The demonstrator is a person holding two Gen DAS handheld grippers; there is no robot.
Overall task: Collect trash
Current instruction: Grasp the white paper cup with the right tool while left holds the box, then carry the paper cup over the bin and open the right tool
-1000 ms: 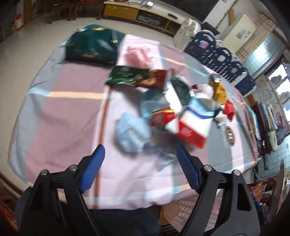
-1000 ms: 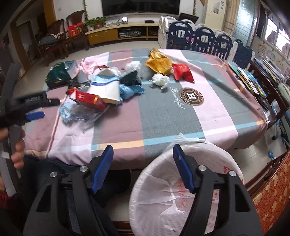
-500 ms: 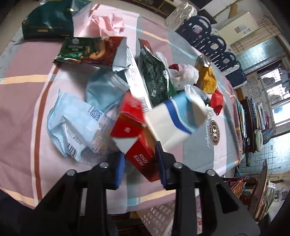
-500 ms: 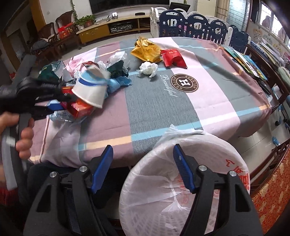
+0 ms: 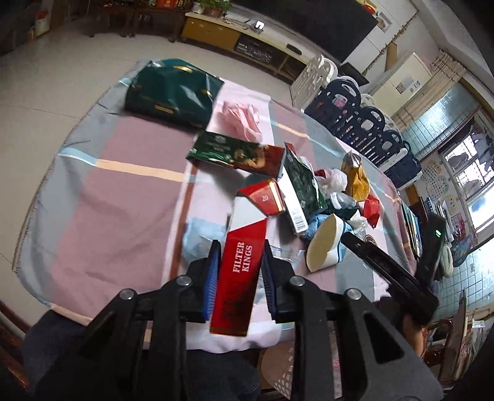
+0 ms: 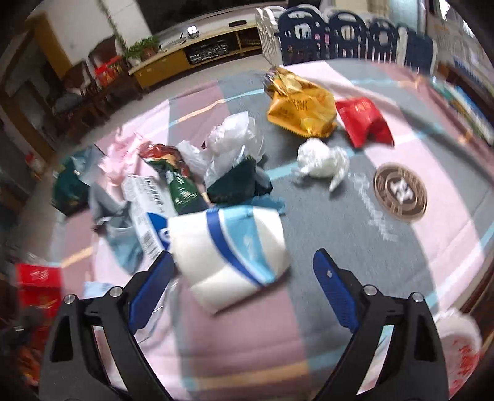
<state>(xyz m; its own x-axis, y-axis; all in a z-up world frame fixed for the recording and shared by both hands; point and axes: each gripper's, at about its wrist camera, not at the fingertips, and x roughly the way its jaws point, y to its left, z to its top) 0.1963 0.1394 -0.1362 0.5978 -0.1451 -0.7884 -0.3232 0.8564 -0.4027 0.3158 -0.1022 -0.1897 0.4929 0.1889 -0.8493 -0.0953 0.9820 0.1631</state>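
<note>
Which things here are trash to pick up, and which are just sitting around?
Trash for the job:
red carton, gripped in the left tool
paper cup, in front of the opening right tool
yellow bag
white wad

Just sitting around:
tablecloth
chairs

Red carton [image 5: 239, 271], blue-striped white cup [image 6: 230, 246], pink-grey checked tablecloth [image 5: 123, 197].

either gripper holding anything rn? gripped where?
Left gripper, jaws closing, grips the red carton across its side faces, near mid-length. Right gripper, jaws opening, holds nothing; the paper cup lies between them.
</note>
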